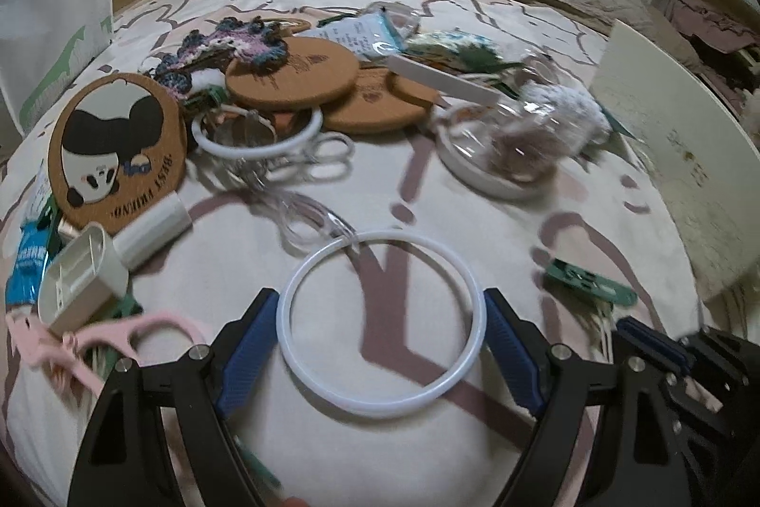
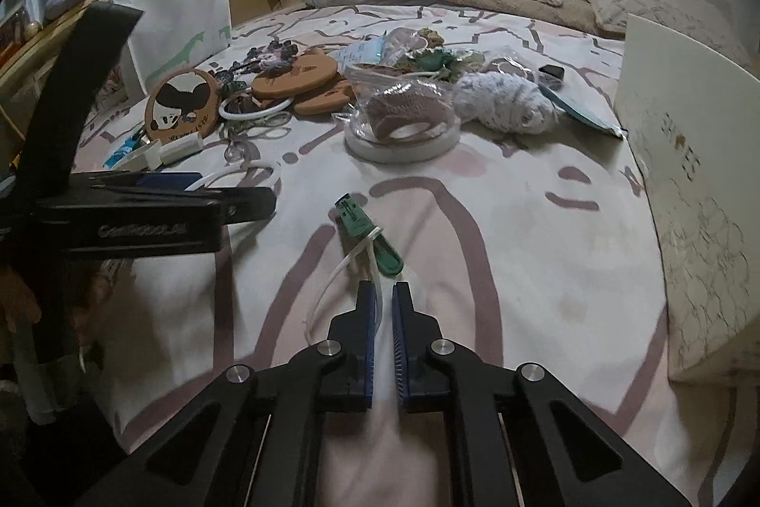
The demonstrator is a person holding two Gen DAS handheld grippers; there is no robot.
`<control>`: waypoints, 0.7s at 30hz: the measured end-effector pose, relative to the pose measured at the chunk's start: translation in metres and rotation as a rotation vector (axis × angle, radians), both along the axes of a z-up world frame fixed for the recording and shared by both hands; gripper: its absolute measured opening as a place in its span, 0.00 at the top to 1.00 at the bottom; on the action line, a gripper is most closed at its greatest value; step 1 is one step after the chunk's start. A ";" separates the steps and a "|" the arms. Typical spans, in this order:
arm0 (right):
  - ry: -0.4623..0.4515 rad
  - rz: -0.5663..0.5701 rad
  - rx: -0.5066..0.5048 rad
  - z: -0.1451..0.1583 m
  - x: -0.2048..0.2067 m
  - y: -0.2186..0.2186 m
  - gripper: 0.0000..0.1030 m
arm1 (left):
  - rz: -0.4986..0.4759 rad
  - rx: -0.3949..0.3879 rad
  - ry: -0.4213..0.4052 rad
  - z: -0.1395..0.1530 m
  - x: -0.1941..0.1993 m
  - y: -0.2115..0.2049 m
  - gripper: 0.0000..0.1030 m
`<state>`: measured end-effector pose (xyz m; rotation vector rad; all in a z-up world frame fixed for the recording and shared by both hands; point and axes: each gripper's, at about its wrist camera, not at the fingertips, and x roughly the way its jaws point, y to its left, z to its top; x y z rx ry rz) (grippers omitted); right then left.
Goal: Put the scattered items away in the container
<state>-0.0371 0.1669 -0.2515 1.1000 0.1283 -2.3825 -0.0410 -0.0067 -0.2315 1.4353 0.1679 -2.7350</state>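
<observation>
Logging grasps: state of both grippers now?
Left gripper: shut on the white ring.
Right gripper: shut; whether it pinches the white cord cannot be told.

We see the widest free room on the patterned bedspread [image 2: 522, 231] in the middle of the bed, between the clutter at the far side and the 2 grippers near us. Only the green clip [image 2: 368, 238] with its white cord lies in that stretch, just ahead of the right gripper [image 2: 385, 291]. On the right, the upright white box [image 2: 688, 155] walls off that side. Far ahead, cork coasters [image 1: 292, 72], the panda mat [image 1: 121, 146] and a bagged white dish [image 1: 489, 155] crowd the way. On the left, the left gripper [image 1: 380, 317] straddles a white ring [image 1: 380, 321], with a pink hanger [image 1: 90, 340] and a cream holder [image 1: 80, 274] close by.
</observation>
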 end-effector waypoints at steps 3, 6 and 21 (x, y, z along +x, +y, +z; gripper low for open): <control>-0.020 -0.009 0.005 0.002 0.004 0.007 0.92 | -0.033 0.018 -0.009 0.002 0.013 0.009 0.18; -0.054 -0.031 0.002 0.006 0.003 0.018 0.92 | -0.061 0.026 -0.015 0.003 0.022 0.017 0.18; 0.000 -0.076 0.016 0.025 -0.002 0.042 0.92 | -0.076 -0.035 -0.027 -0.006 0.033 0.035 0.14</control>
